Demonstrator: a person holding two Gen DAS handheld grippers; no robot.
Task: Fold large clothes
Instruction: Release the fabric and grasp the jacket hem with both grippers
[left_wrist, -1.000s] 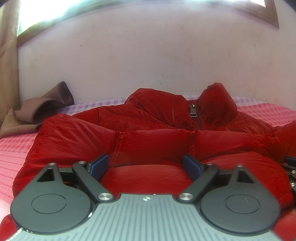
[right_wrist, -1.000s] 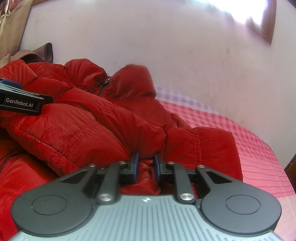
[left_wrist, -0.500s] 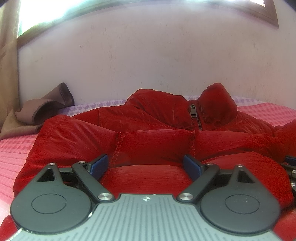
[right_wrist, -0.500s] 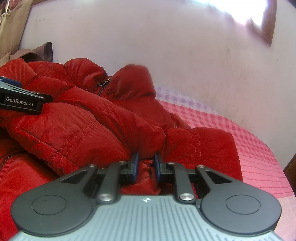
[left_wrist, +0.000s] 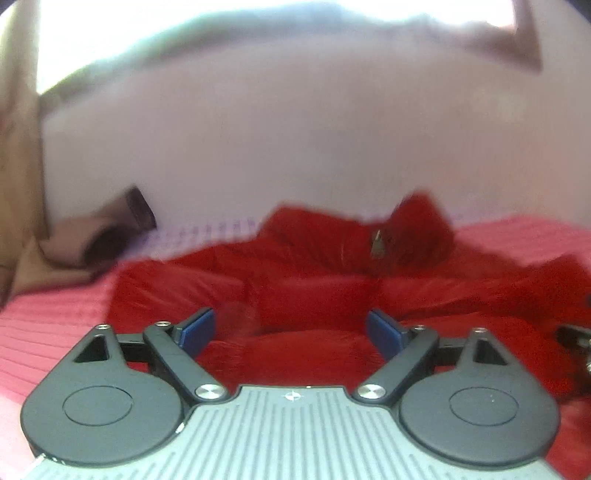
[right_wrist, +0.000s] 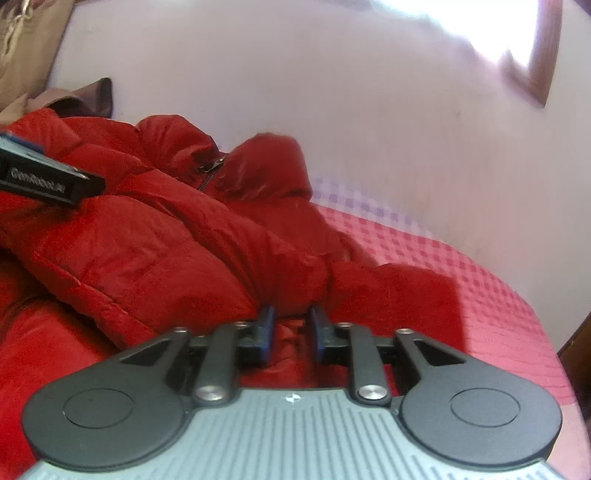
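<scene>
A red puffer jacket (left_wrist: 314, 291) lies folded over on a pink checked bedspread (left_wrist: 55, 317), its zipper pull (right_wrist: 210, 168) near the collar. My left gripper (left_wrist: 291, 328) hovers just above the jacket's near fold with its jaws wide and still opening; nothing is between the pads. In the right wrist view the same jacket (right_wrist: 166, 251) fills the left half. My right gripper (right_wrist: 291, 325) sits at the jacket's near edge, its jaws opening. Red fabric still lies between its blue pads (right_wrist: 266, 325), no longer pinched. The left gripper's finger (right_wrist: 48, 181) pokes in from the left.
Brown cloth (left_wrist: 92, 236) is heaped at the bed's far left against a pale wall (left_wrist: 295, 147). A curtain (right_wrist: 26, 48) hangs at the left. The bedspread (right_wrist: 443, 258) runs on to the right of the jacket. A dark wooden edge (right_wrist: 576, 343) shows at the far right.
The right jaws have spread apart and let go of the jacket fold they were pinching. The left gripper has lifted and drawn back, blurring its view; the jacket sits lower and farther in frame.
</scene>
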